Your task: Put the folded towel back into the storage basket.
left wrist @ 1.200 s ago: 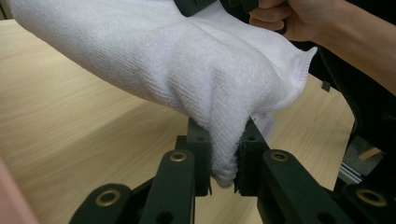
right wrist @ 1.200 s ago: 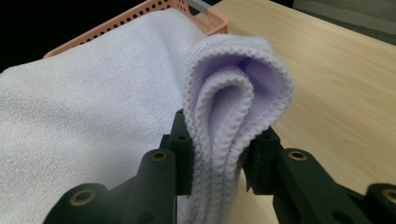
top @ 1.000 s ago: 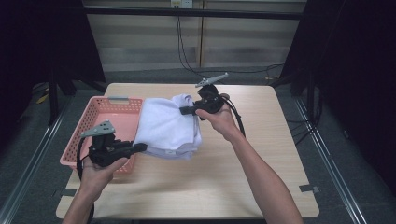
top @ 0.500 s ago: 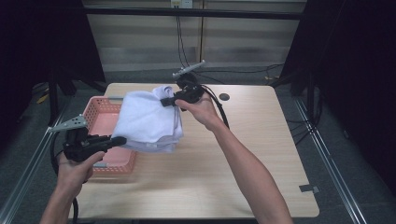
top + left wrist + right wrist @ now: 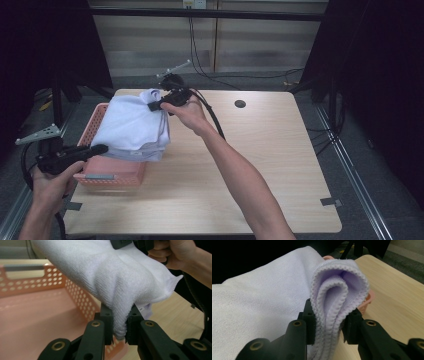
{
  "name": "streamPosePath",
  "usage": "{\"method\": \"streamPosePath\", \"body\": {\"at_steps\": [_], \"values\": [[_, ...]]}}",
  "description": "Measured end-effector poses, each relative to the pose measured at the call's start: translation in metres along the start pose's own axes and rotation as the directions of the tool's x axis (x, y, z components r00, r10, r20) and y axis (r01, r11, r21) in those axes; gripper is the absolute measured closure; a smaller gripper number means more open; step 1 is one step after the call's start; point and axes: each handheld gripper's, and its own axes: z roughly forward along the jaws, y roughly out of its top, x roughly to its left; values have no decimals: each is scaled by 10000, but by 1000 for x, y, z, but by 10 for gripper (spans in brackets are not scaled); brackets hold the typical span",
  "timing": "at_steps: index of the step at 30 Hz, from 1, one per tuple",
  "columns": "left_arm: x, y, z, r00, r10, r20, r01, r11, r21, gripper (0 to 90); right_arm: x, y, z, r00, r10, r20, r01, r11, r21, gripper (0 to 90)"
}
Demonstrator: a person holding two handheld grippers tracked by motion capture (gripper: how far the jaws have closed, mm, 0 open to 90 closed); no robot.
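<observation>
So I've got a folded white towel (image 5: 131, 126) strung between my 2 grippers, hanging over a pink perforated basket (image 5: 116, 171) that sits at the 9 o'clock side of the wooden worktop (image 5: 260, 150).

My left gripper (image 5: 97, 148) is down at about 8 o'clock in the high view, out past the worktop's edge, and it points in toward the basket. In the left gripper view the jaws are nearly closed and clamped on a bunched fold of the towel's lower edge (image 5: 120, 322), with the cloth squeezed tight between the pads. The basket's holey wall and bare floor sit right behind and below that (image 5: 37, 312).

My right gripper (image 5: 154, 106) is up at around 11 o'clock, over the basket's far corner. Its jaws are a bit wider apart but also pinching the towel, this time on a thick stack of folded layers at the corner (image 5: 332, 312). You can see the looped hems rolled over between the 2 black jaws, with the worktop beyond at 2 o'clock in that view.

The towel slopes from the right gripper down to the left one and covers most of the basket's opening. Whether it touches the basket rim, I can't tell.
</observation>
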Motion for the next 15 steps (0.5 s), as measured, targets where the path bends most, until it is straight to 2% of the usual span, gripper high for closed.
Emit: {"method": "streamPosePath", "body": {"at_steps": [6,11,15], "values": [[19,-10,-17,9980,-440,-449,437,9990,-74,804,11,7,29,10000,-13,-80,15,9997,262,690],[31,-12,-28,9956,-556,-751,562,9984,63,806,21,15,49,10000,27,-6,-26,9992,403,689],[44,-15,-32,9914,-758,-1064,783,9967,193,807,25,18,66,9999,105,114,-110,9988,487,690]]}}
